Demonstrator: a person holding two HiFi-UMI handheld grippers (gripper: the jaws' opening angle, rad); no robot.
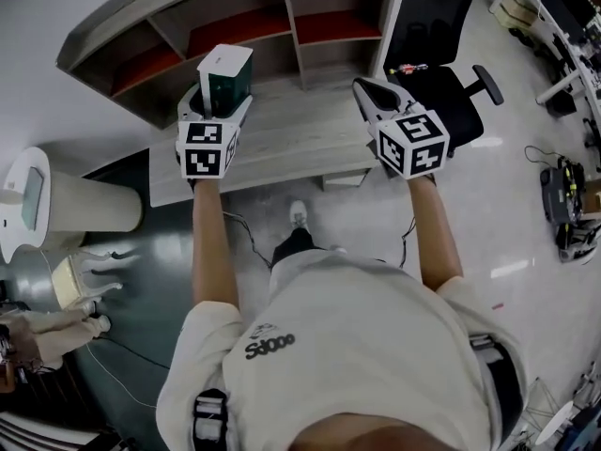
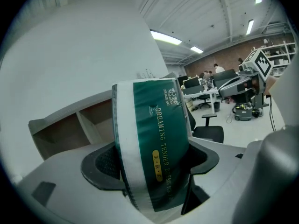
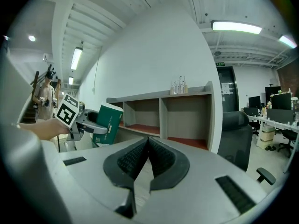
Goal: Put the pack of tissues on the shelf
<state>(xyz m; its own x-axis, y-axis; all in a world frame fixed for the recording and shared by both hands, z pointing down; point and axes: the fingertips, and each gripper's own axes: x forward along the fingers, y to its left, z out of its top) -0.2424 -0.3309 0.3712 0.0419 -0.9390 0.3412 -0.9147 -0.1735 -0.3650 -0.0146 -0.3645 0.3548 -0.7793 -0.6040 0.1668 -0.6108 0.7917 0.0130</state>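
The pack of tissues (image 1: pixel 225 71) is dark green with a white band and stands upright between the jaws of my left gripper (image 1: pixel 222 107), which is shut on it. In the left gripper view the pack (image 2: pixel 154 125) fills the middle, both pads pressed to its sides. The wooden shelf (image 1: pixel 235 26) with red-floored compartments rises just beyond it, behind a pale desk top (image 1: pixel 291 134). My right gripper (image 1: pixel 364 86) hovers over the desk's right end, shut and empty. The right gripper view shows its closed jaws (image 3: pixel 148 143), the pack (image 3: pixel 108 123) at left and the shelf (image 3: pixel 163 115) ahead.
A black office chair (image 1: pixel 441 73) stands right of the desk, close to my right gripper. A white round pedestal (image 1: pixel 84 200) sits at the left. Cables and equipment (image 1: pixel 563 200) lie on the floor at far right. Small bottles (image 3: pixel 180 85) stand on the shelf top.
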